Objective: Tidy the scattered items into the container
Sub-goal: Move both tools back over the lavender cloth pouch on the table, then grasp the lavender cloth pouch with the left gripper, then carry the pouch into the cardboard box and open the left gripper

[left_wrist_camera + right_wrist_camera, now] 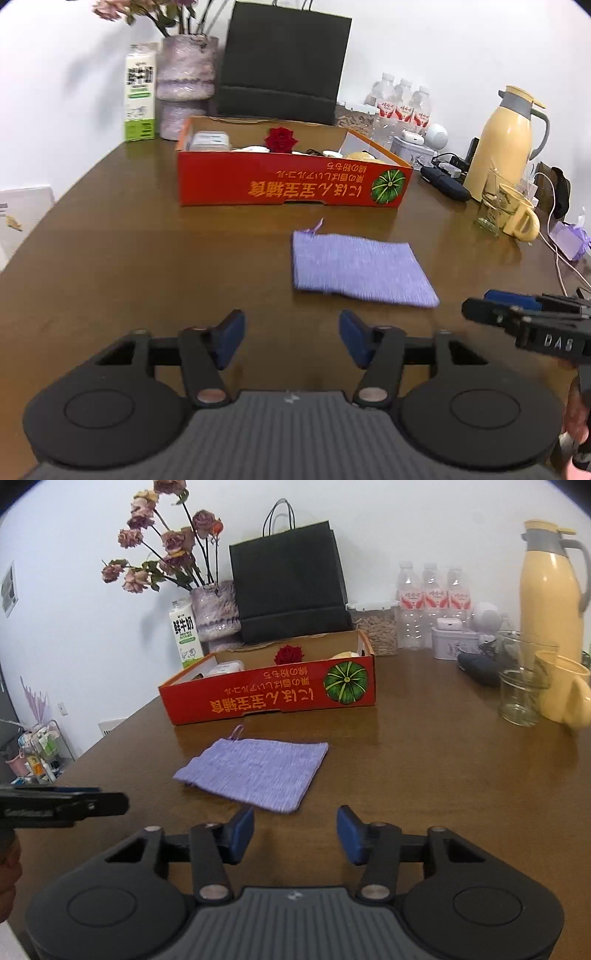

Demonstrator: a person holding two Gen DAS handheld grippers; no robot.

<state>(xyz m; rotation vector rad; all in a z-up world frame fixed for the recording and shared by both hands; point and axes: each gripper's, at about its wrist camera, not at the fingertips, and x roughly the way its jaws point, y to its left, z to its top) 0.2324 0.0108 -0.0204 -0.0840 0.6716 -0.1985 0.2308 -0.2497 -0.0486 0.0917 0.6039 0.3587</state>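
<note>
A lilac knitted cloth (pixel 360 267) (pixel 255 771) lies flat on the brown table, in front of a red cardboard box (pixel 288 182) (pixel 273 694). The box holds a red rose (pixel 280 139) (pixel 289 654) and several small items. My left gripper (pixel 291 338) hovers over bare table, short and left of the cloth, jaws apart with nothing between them. My right gripper (pixel 295 830) hovers just short of the cloth's near right corner, jaws apart and empty. Each gripper shows from the side in the other's view: the right gripper (pixel 476 306), the left gripper (pixel 110 803).
Behind the box stand a milk carton (pixel 139 98), a vase of dried flowers (pixel 216 609), a black paper bag (pixel 282 61) and water bottles (pixel 432 590). At the right are a yellow jug (pixel 506 144), a glass (pixel 524 679), a yellow mug (pixel 565 690) and cables.
</note>
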